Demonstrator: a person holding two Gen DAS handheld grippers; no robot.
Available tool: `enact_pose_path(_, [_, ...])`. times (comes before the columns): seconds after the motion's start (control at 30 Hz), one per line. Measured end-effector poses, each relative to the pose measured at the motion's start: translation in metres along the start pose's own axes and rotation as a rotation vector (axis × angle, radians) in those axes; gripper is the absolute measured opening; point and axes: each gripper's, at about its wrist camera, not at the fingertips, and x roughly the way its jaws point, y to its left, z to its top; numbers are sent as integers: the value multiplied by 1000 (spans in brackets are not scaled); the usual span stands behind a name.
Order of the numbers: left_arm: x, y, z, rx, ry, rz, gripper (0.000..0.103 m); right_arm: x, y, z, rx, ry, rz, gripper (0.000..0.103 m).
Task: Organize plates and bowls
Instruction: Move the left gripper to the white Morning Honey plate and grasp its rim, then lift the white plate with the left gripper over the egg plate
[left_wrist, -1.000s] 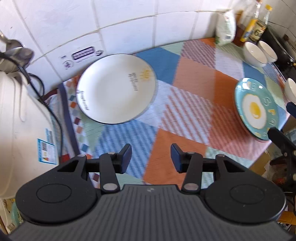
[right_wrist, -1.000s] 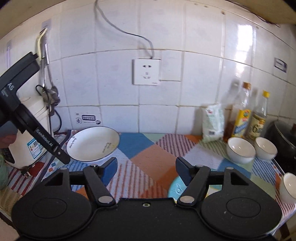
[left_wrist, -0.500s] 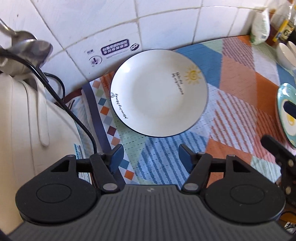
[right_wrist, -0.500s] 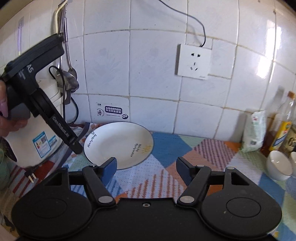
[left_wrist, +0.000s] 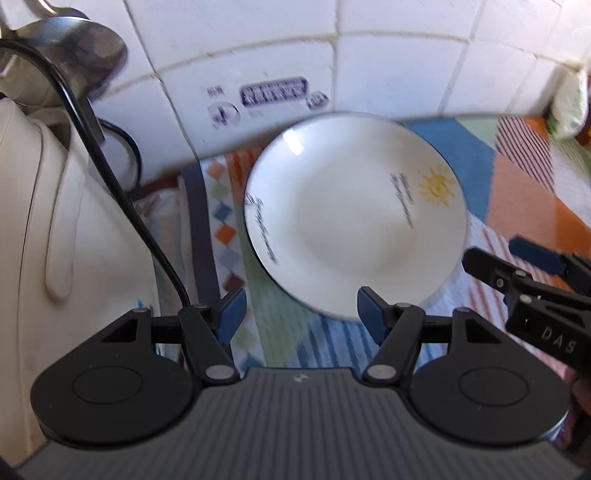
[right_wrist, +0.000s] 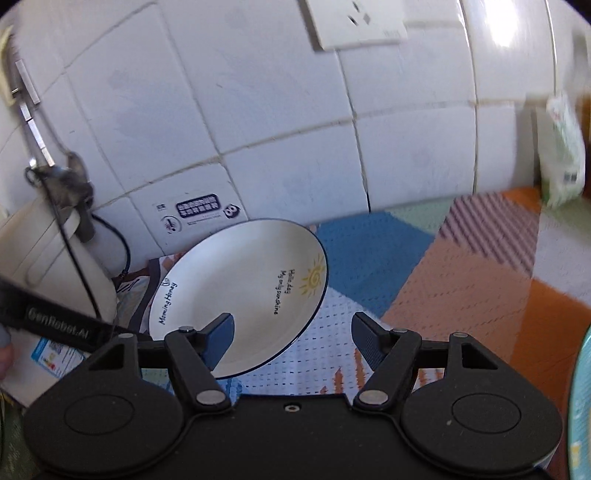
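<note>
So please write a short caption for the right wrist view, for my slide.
Open right hand-held gripper near a white sun-print plate on a patchwork cloth, tiled wall behind.

Counter before me, covered by patchwork cloth (left_wrist: 524, 192) in blue, orange, striped and green panels, runs up to tiled wall. On cloth: white plate (left_wrist: 351, 229) with dark rim, sun motif and script lettering, lying flat near wall. Cream appliance (left_wrist: 55, 240) just beside plate's left side. White-green bag (right_wrist: 563, 147) at far right by wall. Teal plate (right_wrist: 580, 398) edge at my right view's margin.
</note>
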Motion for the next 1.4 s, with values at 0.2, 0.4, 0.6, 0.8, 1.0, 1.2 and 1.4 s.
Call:
enact_pose_path(0.2, [42, 13, 1, -10, 8, 57, 65, 36, 0, 3, 23, 16, -13, 61])
enact_pose_path(0.4, [56, 16, 8, 3, 30, 7, 48, 53, 3, 7, -4, 49, -39, 25])
enact_pose_path(0.6, [62, 31, 17, -69, 51, -44, 38, 51, -7, 9, 4, 64, -10, 17])
enact_pose_path(0.8, [64, 40, 17, -143, 42, -78, 38, 65, -22, 8, 150, 125, 79, 21])
enact_pose_path(1.0, [60, 43, 14, -173, 34, -94, 36, 64, -28, 6, 195, 125, 116, 17])
enact_pose_path(1.2, [36, 39, 14, -75, -12, -127, 32, 47, -27, 3, 145, 125, 115, 19])
enact_pose_path(1.4, [1, 26, 4, -8, -67, -155, 32, 13, -34, -1, 144, 63, 139, 20])
